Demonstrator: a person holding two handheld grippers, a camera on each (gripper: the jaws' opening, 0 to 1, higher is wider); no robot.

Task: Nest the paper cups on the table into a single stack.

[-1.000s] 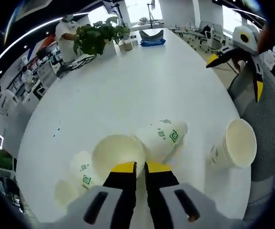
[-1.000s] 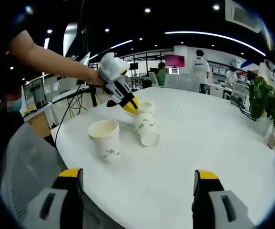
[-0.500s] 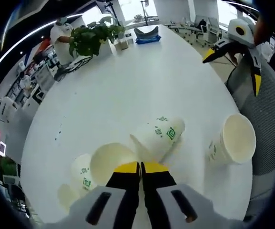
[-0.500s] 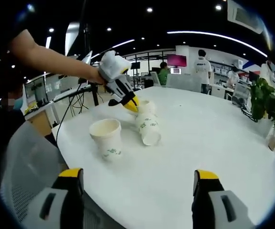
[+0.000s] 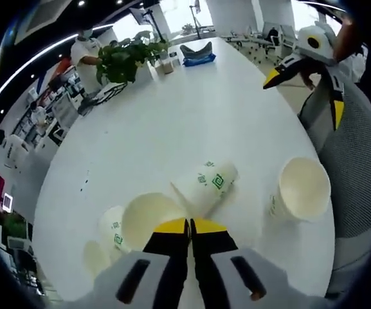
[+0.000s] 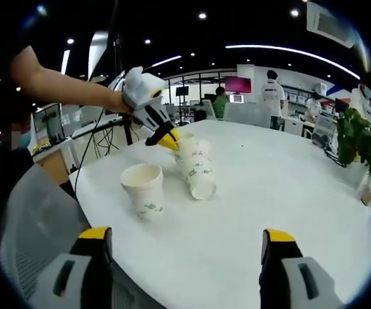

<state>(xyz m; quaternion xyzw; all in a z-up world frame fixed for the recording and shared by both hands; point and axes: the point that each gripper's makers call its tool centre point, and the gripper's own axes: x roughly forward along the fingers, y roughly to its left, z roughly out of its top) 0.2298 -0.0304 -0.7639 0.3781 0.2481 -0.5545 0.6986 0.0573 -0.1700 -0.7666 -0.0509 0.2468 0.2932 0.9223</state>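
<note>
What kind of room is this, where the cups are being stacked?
Probably an open-plan office or lab: a long white table, a potted plant, a wall screen and people standing among desks in the background.

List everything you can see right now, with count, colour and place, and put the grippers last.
White paper cups with green print: four; one upright near the table edge, one held by its rim, one beside it, one on its side.
Round white table: one, under the cups.
Green potted plant: one, far table edge.
Grey mesh chair: one, beside the table.
Left hand-held gripper: yellow tips, shut on a cup rim.
Right hand-held gripper: yellow tips, open, apart from the cups.
</note>
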